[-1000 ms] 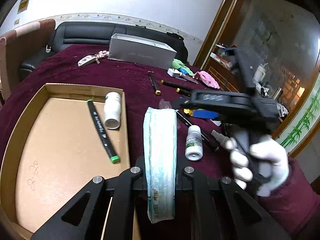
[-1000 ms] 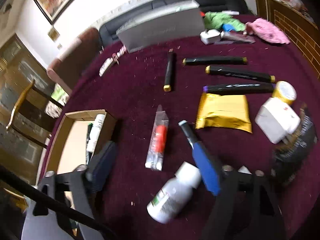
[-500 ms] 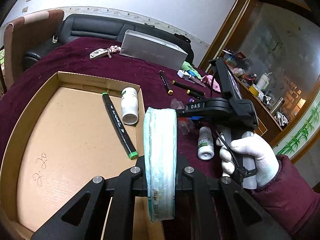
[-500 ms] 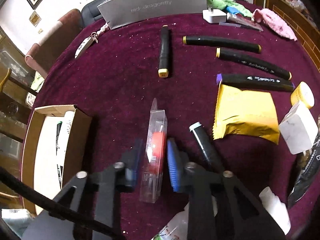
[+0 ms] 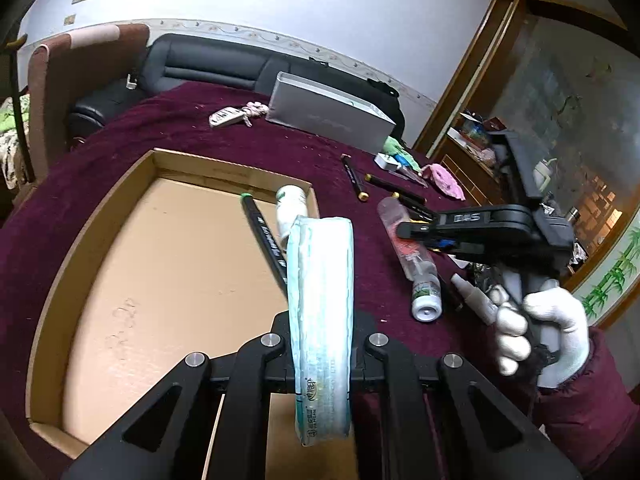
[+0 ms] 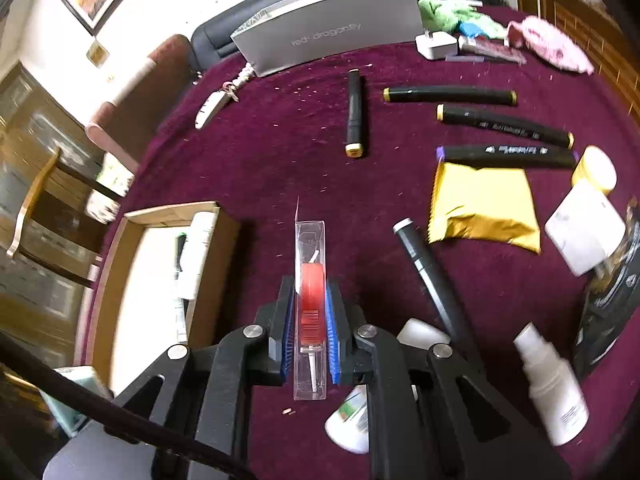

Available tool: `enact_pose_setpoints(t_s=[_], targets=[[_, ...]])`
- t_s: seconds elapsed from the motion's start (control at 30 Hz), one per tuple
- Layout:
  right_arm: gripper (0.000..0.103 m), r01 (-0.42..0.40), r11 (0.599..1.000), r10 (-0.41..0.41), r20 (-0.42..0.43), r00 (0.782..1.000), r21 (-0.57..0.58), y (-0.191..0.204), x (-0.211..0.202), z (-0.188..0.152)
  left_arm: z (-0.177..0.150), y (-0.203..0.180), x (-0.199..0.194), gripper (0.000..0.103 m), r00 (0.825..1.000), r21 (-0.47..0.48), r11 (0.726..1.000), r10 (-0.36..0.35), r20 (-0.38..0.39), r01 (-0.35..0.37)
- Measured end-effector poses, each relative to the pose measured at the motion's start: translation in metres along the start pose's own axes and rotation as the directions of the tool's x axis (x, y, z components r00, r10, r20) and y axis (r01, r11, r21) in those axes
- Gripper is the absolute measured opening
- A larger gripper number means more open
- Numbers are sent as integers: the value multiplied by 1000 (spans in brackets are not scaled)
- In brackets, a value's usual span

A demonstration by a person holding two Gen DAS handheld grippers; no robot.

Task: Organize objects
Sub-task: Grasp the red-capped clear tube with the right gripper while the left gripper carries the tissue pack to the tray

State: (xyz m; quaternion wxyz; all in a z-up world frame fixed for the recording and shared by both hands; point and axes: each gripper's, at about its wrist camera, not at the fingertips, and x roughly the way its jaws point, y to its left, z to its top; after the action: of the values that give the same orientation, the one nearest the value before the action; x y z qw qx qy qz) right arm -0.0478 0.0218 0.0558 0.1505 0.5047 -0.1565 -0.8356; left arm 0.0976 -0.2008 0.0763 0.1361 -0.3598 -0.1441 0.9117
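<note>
My left gripper (image 5: pixel 320 344) is shut on a pale green tissue pack (image 5: pixel 322 312) and holds it above the right edge of the cardboard box (image 5: pixel 100 216). The box holds a green-tipped marker (image 5: pixel 264 236) and a white bottle (image 5: pixel 290 208). My right gripper (image 6: pixel 311 320) is shut on a clear packet with a red item (image 6: pixel 310 304), low over the maroon tablecloth. In the left wrist view the right gripper (image 5: pixel 404 230) sits on that packet (image 5: pixel 408 248), right of the box.
Several black markers (image 6: pixel 448 94) lie at the far side, with a gold pouch (image 6: pixel 484 208), white bottles (image 6: pixel 554 380), a white block (image 6: pixel 584 232) and a dark bag (image 6: pixel 612 300) to the right. A grey carton (image 6: pixel 332 24), keys (image 6: pixel 218 100) and cloths (image 6: pixel 548 42) stand at the back.
My right gripper moved onto the clear packet and shut on it. My left gripper moved with the tissue pack over the box's right edge.
</note>
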Motion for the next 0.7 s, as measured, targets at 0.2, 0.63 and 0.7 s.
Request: enact_pose_setpoints(t_s=[0.2,0.63,0.7], targets=[[11,-121,993,121,-2,993,3,25,-14,-1,21,22,-3,9,996,12,996,89,16,-89],[12,-216,975,208,-136,969,-46,116,56,-3,71,78,63,9,980,-1,986,168,-110,-169],[12,-205,978,195,-152,969,-50,124,70,-2,74,88,72,9,975,-18,983,182,-129,-185]])
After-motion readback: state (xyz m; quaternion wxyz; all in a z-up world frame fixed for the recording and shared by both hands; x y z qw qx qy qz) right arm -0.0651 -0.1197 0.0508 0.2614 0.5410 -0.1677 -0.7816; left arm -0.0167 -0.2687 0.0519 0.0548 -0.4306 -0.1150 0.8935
